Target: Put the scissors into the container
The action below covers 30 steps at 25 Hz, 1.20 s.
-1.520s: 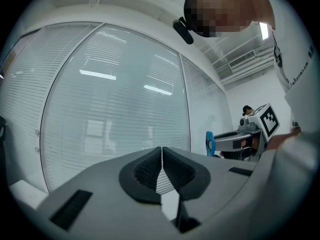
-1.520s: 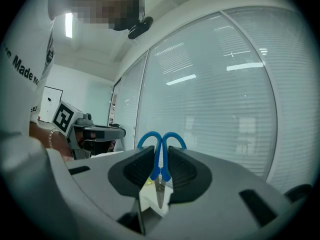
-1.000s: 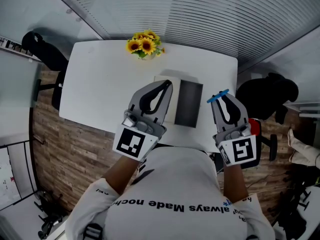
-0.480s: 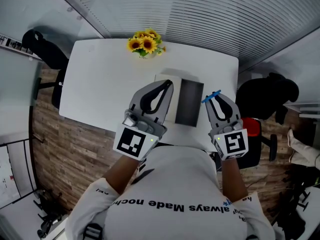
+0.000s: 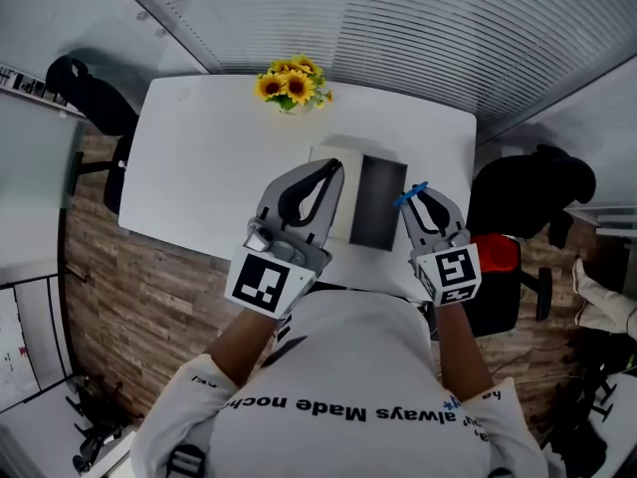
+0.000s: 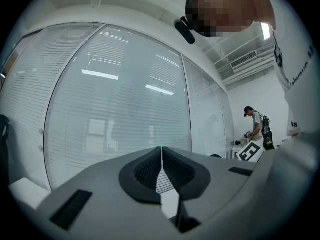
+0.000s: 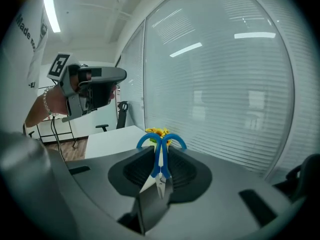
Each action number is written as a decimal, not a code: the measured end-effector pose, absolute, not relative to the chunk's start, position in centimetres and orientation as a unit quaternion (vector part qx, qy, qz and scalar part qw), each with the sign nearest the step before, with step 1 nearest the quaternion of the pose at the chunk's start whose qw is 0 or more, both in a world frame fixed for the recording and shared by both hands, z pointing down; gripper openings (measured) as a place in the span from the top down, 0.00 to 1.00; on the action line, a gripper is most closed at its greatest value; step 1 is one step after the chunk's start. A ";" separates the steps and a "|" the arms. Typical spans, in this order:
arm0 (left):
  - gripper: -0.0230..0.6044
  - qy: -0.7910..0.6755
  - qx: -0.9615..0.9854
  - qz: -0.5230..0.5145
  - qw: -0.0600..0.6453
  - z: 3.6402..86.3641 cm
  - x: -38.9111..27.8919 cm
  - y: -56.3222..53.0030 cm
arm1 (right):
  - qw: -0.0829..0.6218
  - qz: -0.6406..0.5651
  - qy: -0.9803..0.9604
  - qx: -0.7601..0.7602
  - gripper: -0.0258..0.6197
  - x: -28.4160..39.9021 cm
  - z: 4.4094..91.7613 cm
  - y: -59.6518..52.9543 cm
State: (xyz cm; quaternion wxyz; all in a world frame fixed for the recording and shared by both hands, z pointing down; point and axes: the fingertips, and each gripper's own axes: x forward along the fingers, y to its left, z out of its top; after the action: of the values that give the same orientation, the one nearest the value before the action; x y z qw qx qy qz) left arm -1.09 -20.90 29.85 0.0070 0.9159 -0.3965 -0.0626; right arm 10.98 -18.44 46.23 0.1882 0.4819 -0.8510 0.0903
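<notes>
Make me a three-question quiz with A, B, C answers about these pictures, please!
1. Where are the sunflowers?
A. on the white table
B. in a sink
C. on a shelf

2. What colour are the handles of the scissors?
A. red
B. blue
C. green

3. How do the jaws of the left gripper stand?
A. wide open
B. clamped on a cup
C. shut together, empty

Answers:
1 A: they stand at the table's far edge.
2 B: blue loops poke up between the jaws of the right gripper.
3 C: the jaws meet with nothing between them.
</notes>
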 end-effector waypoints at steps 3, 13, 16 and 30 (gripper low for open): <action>0.92 -0.398 0.915 -0.062 0.008 29.9 -1.2 -20.9 | 0.201 0.099 -0.850 0.476 0.81 10.8 47.8 -18.6; 0.92 -0.400 0.914 -0.063 0.014 30.2 -1.5 -20.8 | 0.225 0.122 -0.848 0.464 0.82 10.0 51.6 -18.7; 0.92 -0.400 0.914 -0.065 0.014 30.2 -1.6 -20.8 | 0.236 0.130 -0.846 0.461 0.81 9.9 53.1 -18.8; 0.92 -0.403 0.913 -0.069 0.020 30.5 -2.0 -20.8 | 0.265 0.180 -0.838 0.442 0.81 9.3 59.5 -19.2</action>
State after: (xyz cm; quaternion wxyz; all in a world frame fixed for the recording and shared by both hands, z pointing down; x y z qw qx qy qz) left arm -1.98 -20.79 30.47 0.0202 0.9125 -0.4026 -0.0688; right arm 9.27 -19.19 59.49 0.2647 0.4421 -0.8380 0.1797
